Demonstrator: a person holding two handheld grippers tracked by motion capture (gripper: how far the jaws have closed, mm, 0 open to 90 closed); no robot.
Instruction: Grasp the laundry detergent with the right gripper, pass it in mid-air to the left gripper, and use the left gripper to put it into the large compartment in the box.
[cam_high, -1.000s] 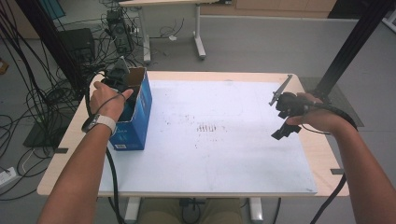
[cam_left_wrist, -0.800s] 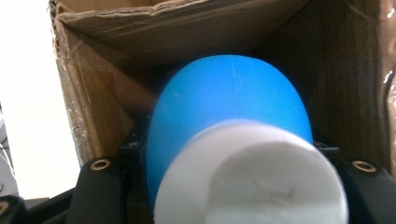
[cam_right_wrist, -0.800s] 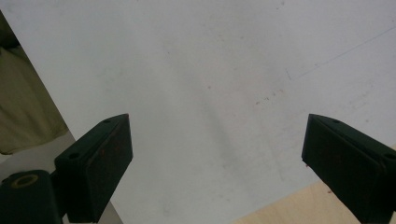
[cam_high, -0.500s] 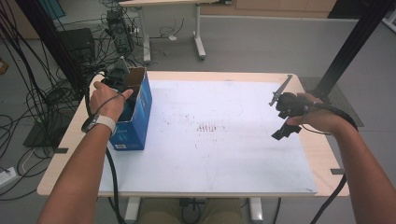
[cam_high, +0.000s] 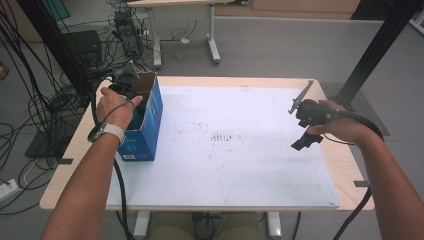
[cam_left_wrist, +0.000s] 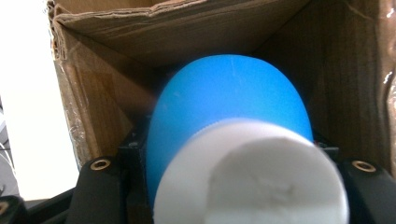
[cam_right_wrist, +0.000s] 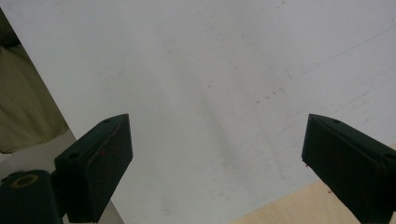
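At the table's left edge, the left gripper (cam_high: 131, 89) reaches down into an open blue box (cam_high: 148, 122), its jaws clenched on a blue object with a white end (cam_left_wrist: 233, 154) — the left gripper view alone reveals it, pressed close against the cardboard walls, while from the high view the hand (cam_high: 116, 107) hides the box's inside. The right gripper (cam_right_wrist: 215, 154) hovers near the table's right edge over the white mat (cam_high: 235, 165), jaws released and bare. The risk, as it looks: the object catching on a flap or wall on the way out — tipping the box or slipping from the grip.
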